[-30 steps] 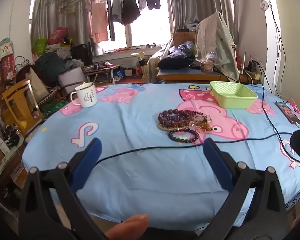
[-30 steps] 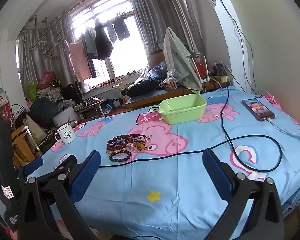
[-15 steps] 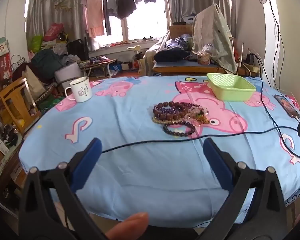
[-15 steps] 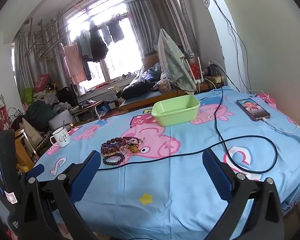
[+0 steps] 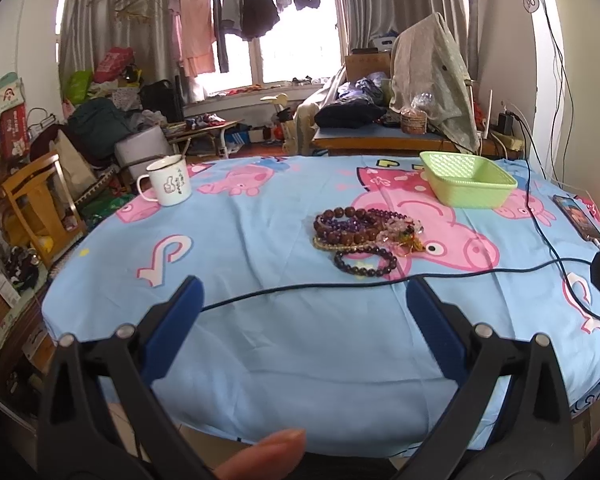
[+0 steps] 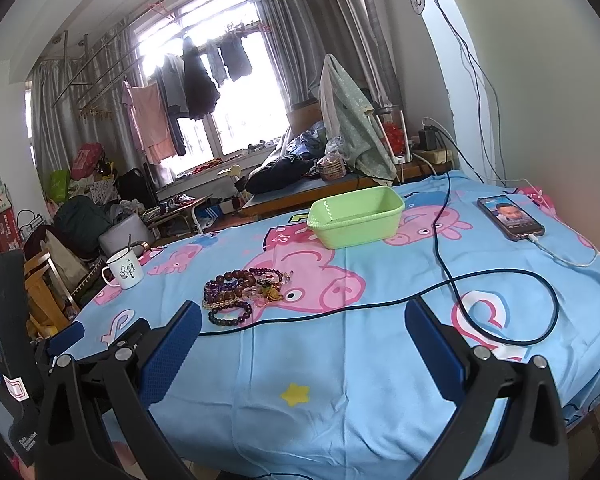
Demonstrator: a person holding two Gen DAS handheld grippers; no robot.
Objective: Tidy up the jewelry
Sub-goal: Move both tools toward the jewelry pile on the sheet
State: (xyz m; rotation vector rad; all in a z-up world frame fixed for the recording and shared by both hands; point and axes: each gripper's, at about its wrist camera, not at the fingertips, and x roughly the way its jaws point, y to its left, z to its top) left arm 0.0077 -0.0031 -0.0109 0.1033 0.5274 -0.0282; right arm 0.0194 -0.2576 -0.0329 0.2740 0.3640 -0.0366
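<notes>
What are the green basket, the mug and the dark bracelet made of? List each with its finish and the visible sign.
Green basket: likely plastic, matte, uniform lime colour, thin moulded walls with a textured base.
Mug: looks like enamelled metal, glossy white, with a thin dark rim; ceramic is possible.
Dark bracelet: round polished beads, glossy highlights, dark purple; stone, glass or wood cannot be told apart.

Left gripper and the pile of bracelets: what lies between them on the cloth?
A black cable crosses the cloth between the left gripper and the pile of bracelets, seen in the left wrist view.
</notes>
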